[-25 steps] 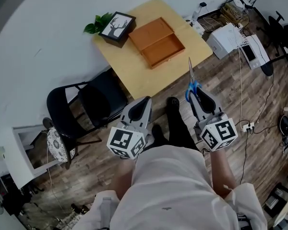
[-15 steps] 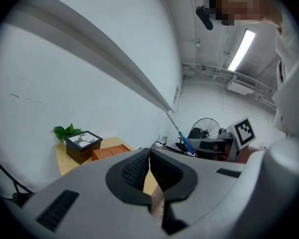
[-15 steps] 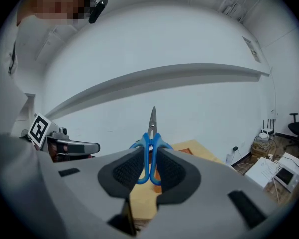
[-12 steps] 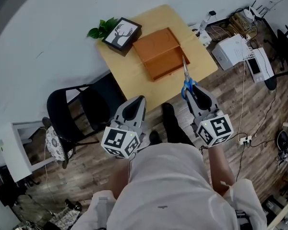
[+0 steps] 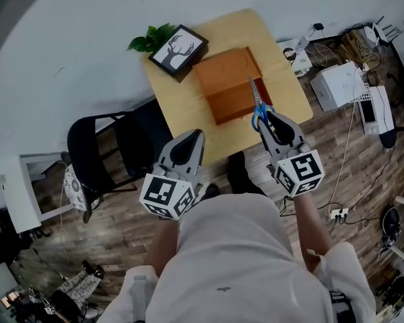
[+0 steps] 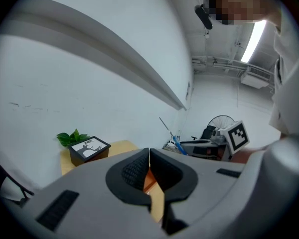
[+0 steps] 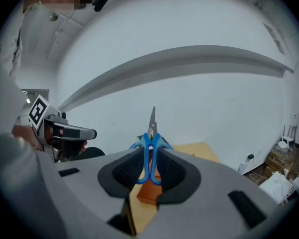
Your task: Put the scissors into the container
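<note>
Blue-handled scissors [image 5: 257, 104] are clamped by their handles in my right gripper [image 5: 270, 124], blades pointing forward over the near right corner of the open orange wooden container [image 5: 223, 79]. The container lies on a small light wooden table [image 5: 178, 106]. In the right gripper view the scissors [image 7: 150, 146] stand upright between the shut jaws of the right gripper [image 7: 150, 172], with the container [image 7: 148, 192] below them. My left gripper [image 5: 186, 148] hangs at the table's front edge, shut with nothing in it. In the left gripper view the left gripper [image 6: 149, 172] is shut.
A framed deer picture [image 5: 180, 49] and a green plant [image 5: 152, 38] sit at the table's far left corner. A black folding chair [image 5: 111, 155] stands left of the table. White devices and cables [image 5: 343, 86] lie on the wooden floor to the right.
The person has stepped closer to the table. My right gripper carried the scissors forward, from over the floor to over the table beside the container. The left gripper moved along, still shut.
</note>
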{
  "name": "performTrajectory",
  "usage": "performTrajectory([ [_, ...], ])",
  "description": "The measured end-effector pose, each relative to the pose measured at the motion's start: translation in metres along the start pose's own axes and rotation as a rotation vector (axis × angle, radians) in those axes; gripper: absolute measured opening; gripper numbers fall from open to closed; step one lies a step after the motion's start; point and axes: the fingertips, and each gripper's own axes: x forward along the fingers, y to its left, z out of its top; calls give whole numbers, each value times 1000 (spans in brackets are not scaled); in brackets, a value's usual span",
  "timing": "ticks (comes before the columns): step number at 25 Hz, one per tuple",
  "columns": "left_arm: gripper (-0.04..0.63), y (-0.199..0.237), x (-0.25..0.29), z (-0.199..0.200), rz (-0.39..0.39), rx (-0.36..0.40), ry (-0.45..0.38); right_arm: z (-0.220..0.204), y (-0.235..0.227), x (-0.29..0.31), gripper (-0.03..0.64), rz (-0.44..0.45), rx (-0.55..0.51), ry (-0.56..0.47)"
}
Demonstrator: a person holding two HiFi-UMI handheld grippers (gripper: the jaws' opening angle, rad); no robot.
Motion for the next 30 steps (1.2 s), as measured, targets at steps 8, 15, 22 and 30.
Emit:
performTrajectory([
  [8, 8, 8, 32, 5, 91, -34, -13, -19, -25, 42, 83, 146, -115, 97],
  [15, 8, 9, 46, -4, 176, -65, -7, -47, -36, 71, 83, 283, -226, 184],
  [22, 8, 6, 51, -13, 219, -83, 3, -80, -41, 93, 83, 385, -358, 260],
  [30, 8, 17, 47, -21, 256, -108, 9, -116, -44, 115, 83, 465, -517, 338],
])
